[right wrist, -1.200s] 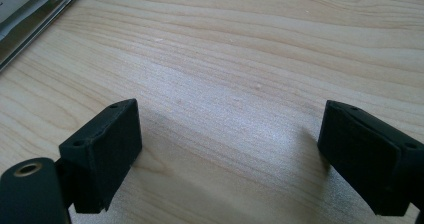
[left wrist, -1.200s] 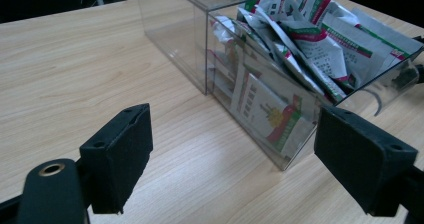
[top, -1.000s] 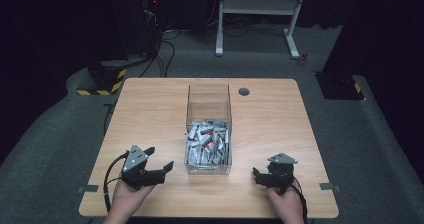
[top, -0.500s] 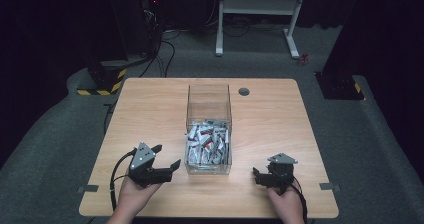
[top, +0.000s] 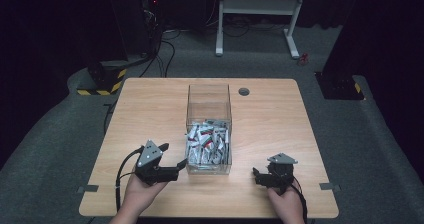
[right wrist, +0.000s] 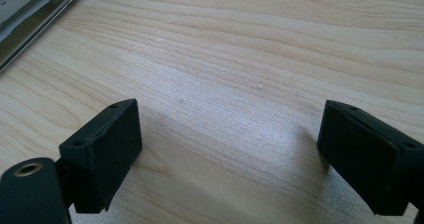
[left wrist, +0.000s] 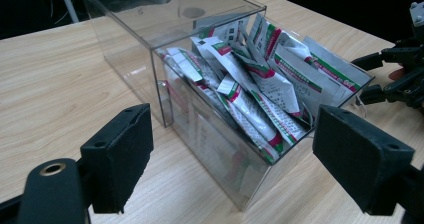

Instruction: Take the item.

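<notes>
A clear plastic box stands in the middle of the wooden table; its near half holds several white, green and red sachets. My left gripper is open, low over the table, its jaws pointing at the box's near left corner. In the left gripper view the box and the sachets fill the space ahead of my left gripper, whose jaws are spread wide with nothing between them. My right gripper is open to the right of the box, over bare wood.
A small round grommet sits in the table behind the box. Beyond the far edge stand a white frame and a black-yellow striped base on grey floor. My right gripper shows past the box.
My left gripper has moved right, closer to the box's near left corner. The right gripper has stayed where it was.
</notes>
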Tool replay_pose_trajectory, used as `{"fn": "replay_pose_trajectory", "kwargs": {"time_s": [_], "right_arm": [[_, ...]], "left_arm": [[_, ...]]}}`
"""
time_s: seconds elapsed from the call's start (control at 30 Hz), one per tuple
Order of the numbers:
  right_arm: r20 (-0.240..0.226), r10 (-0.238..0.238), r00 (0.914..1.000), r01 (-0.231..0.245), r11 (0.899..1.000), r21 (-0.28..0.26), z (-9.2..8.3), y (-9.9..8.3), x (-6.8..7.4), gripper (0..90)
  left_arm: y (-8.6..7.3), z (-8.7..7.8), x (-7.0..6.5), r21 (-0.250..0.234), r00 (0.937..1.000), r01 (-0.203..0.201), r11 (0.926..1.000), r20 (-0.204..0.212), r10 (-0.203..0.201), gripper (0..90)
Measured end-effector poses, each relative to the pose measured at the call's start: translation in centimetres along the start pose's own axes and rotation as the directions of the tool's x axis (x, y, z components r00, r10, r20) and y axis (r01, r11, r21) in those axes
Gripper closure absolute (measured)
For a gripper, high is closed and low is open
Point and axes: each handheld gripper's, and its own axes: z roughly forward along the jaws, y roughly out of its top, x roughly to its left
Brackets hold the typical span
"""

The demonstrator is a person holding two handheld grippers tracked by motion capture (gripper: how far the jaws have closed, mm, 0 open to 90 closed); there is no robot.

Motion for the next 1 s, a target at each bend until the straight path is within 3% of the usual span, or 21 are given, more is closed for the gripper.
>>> {"fn": "replay_pose_trajectory", "kwargs": {"time_s": [1.0], "right_arm": [[-0.003,-0.002,1.0000,0.002,1.000,0.001,0.0,0.0,0.0,10.4]], "left_arm": [[1.7,2.5,-1.3,0.004,0.9982,-0.006,1.0000,0.059,0.005,20.6]]}}
